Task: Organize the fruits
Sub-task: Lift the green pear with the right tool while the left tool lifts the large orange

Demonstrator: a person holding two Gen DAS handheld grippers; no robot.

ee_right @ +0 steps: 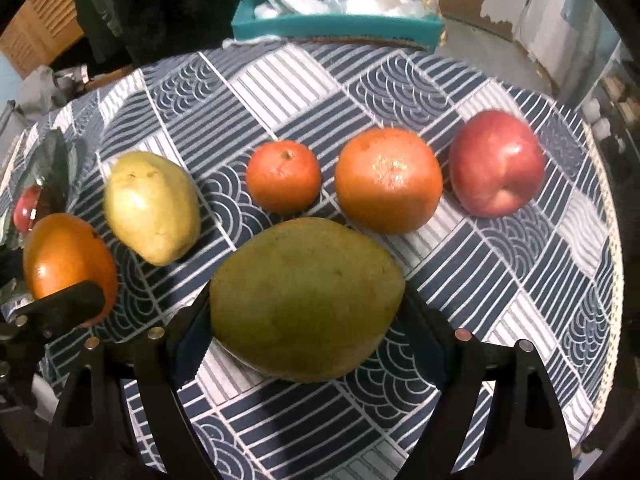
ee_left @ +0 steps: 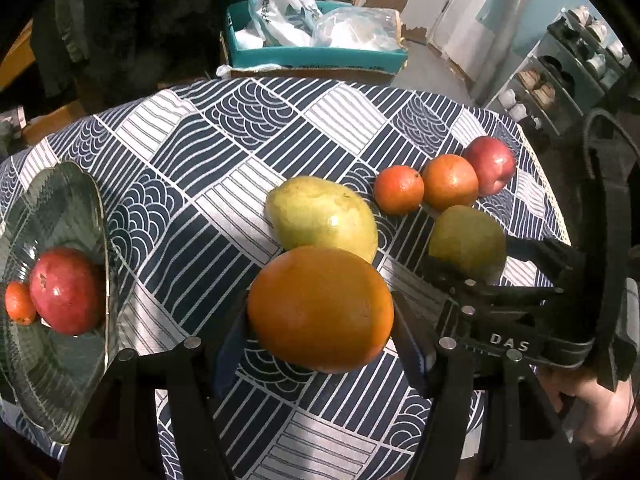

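Observation:
My left gripper (ee_left: 320,320) is shut on a large orange (ee_left: 320,308), also seen in the right wrist view (ee_right: 68,260). My right gripper (ee_right: 308,320) is shut on a dark green mango (ee_right: 306,298), seen too in the left wrist view (ee_left: 468,240). A yellow-green mango (ee_left: 320,216) lies just beyond the orange. A tangerine (ee_right: 283,176), an orange (ee_right: 388,179) and a red apple (ee_right: 496,162) lie in a row on the cloth. A green glass plate (ee_left: 76,396) at the left holds a red apple (ee_left: 66,290) and a small tangerine (ee_left: 18,304).
The round table has a blue and white patterned cloth (ee_left: 224,152). A teal box (ee_left: 316,56) with bags stands behind the far edge. A shoe rack (ee_left: 560,76) stands at the back right. The table's right edge (ee_right: 608,240) is near the red apple.

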